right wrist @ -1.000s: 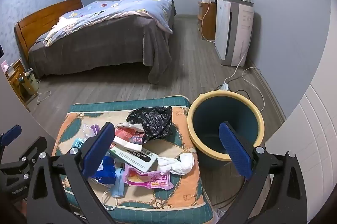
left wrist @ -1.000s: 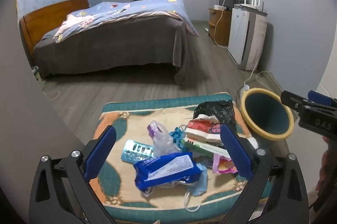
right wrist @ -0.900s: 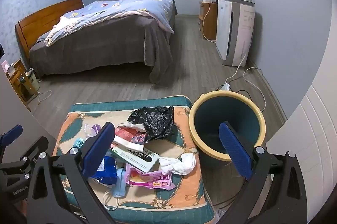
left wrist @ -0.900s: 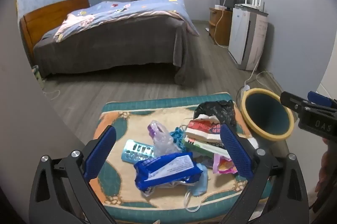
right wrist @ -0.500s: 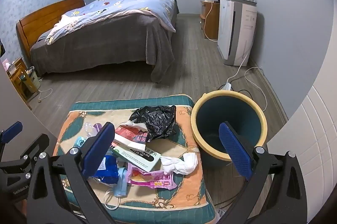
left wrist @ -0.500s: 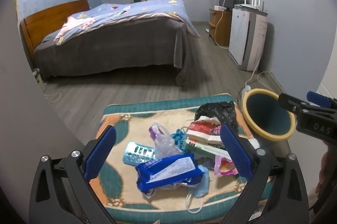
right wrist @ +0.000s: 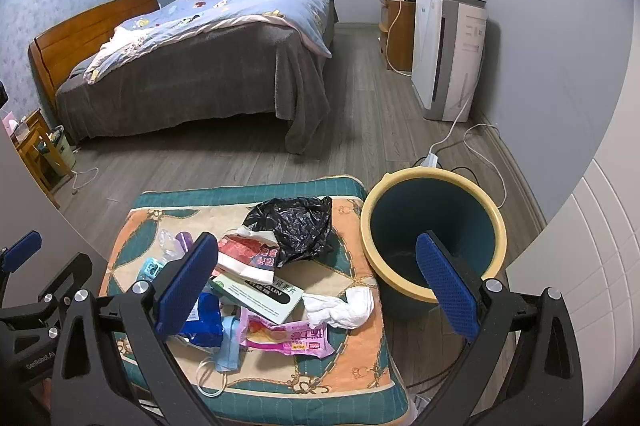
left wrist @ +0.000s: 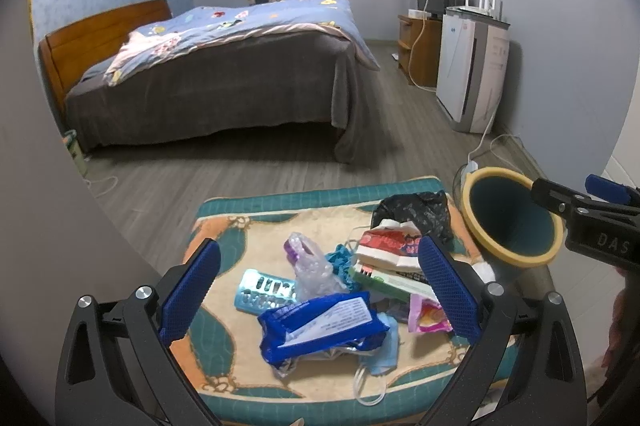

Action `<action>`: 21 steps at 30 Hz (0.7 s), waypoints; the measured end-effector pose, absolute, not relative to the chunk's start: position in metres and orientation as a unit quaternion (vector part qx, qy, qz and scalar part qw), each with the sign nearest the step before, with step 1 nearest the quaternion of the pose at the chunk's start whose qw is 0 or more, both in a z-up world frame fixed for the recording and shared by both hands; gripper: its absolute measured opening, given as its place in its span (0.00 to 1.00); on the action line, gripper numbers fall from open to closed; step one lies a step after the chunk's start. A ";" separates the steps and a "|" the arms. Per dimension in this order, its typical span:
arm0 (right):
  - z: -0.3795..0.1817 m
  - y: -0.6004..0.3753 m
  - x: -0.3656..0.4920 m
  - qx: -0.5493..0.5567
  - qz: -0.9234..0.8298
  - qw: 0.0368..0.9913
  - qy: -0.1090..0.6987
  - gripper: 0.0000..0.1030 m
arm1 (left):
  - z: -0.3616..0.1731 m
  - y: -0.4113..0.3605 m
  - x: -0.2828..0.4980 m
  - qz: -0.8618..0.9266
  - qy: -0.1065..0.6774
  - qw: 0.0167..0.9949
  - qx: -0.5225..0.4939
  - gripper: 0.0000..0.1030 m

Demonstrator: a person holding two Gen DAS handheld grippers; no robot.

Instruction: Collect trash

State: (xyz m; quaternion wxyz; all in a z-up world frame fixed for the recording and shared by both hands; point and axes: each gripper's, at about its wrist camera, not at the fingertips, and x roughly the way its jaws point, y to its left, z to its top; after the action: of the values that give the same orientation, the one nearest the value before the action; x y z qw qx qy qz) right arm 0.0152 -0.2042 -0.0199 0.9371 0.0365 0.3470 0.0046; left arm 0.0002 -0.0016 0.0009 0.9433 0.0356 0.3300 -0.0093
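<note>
Left gripper [left wrist: 318, 288] was wide open, empty, over the cushion [left wrist: 224, 346]. Trash lay heaped there: blister pack [left wrist: 264, 291] at left, then blue wrapper [left wrist: 320, 326] covering most of a mask [left wrist: 380, 350], a box [right wrist: 260, 296], black bag [right wrist: 294, 222], possibly a tissue [right wrist: 340, 310]. Right gripper [right wrist: 316, 286] was wide open, empty; its right finger hid part of the bin [right wrist: 434, 238].

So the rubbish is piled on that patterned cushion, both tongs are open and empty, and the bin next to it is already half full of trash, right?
Not quite. The bin beside the cushion looks empty: the right wrist view shows its bare dark inside and bottom. The rest holds: the rubbish, such as the black bag and the blue packet, lies on the cushion, and the left tongs and right tongs are open and empty.
</note>
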 end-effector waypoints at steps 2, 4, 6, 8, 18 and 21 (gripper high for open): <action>-0.020 -0.205 0.016 0.036 0.004 0.937 0.348 0.95 | 0.000 -0.001 -0.001 -0.009 0.330 0.943 0.037 0.95; -0.021 -0.205 0.016 0.035 0.003 0.937 0.349 0.95 | 0.000 -0.001 0.000 -0.010 0.330 0.943 0.036 0.95; -0.021 -0.205 0.016 0.037 0.005 0.936 0.349 0.95 | 0.000 -0.001 0.000 -0.011 0.330 0.943 0.036 0.95; -0.021 -0.204 0.016 0.037 0.005 0.936 0.350 0.95 | -0.003 0.000 0.001 -0.010 0.330 0.943 0.037 0.95; -0.020 -0.204 0.017 0.032 0.002 0.935 0.353 0.95 | -0.003 -0.001 0.001 -0.010 0.330 0.943 0.038 0.95; -0.020 -0.203 0.018 0.030 0.002 0.935 0.355 0.95 | -0.004 -0.001 0.001 -0.011 0.331 0.943 0.038 0.95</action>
State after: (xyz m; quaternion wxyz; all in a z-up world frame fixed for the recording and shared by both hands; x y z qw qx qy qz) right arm 0.0177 -0.2034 -0.0196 0.9346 0.0297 0.3545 0.0019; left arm 0.0006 -0.0010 -0.0037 0.9429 0.0378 0.3307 -0.0107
